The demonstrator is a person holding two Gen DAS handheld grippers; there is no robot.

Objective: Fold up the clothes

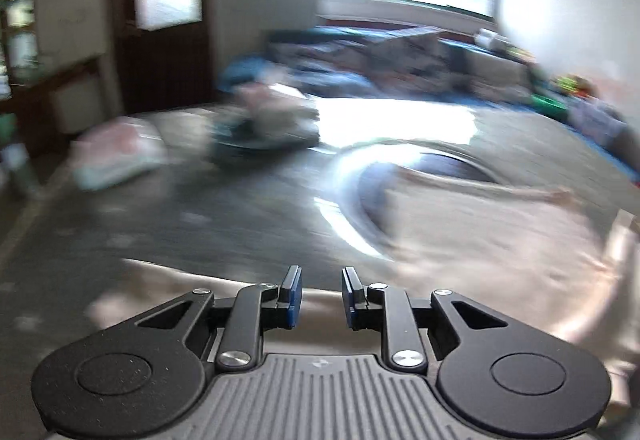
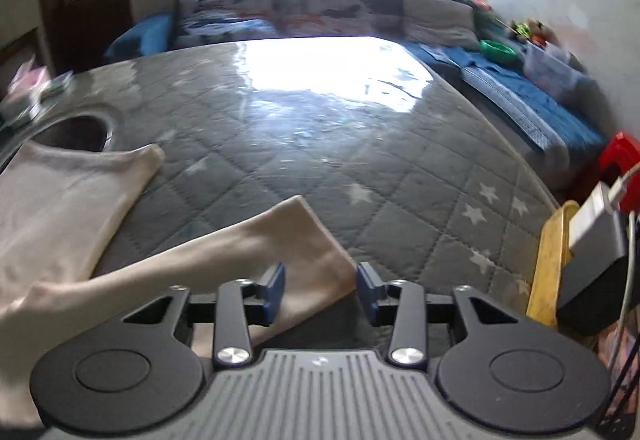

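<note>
A: Start close in. The right gripper (image 2: 320, 290) has its jaws apart, pads clear of everything. The sleeve (image 2: 240, 252) of the beige garment lies flat just beyond it, its cuff end showing in the gap but nothing pinching it.

B: And the left gripper (image 1: 321, 292)?

A: Jaws apart too, a narrower gap, nothing between them. Pale cloth lies right under and ahead of its tips, though that view is badly smeared, so I can't tell which edge of the garment it is.

B: So neither hand holds cloth. How do I do the fold well from here?

A: I'd say take the sleeve near the cuff with the right, both layers in one bite, and carry it low across toward the body (image 2: 60, 199), which lies to the left on the mat (image 2: 360, 143). Lift it too high and the sleeve will twist.

B: What should the left do?

A: Pin or hold the body edge so the whole garment doesn't slide on that quilted surface. Judging by the slack, the fabric is soft and will drag.

B: Anything farther out to mind?

A: Left view, past the garment: blurred heaps of cloth (image 1: 260, 127) sit well apart toward the far edge. I can't tell if they're folded. Beyond the mat, bedding (image 2: 320, 7) under the window. Keep the fold in the open middle.
</note>
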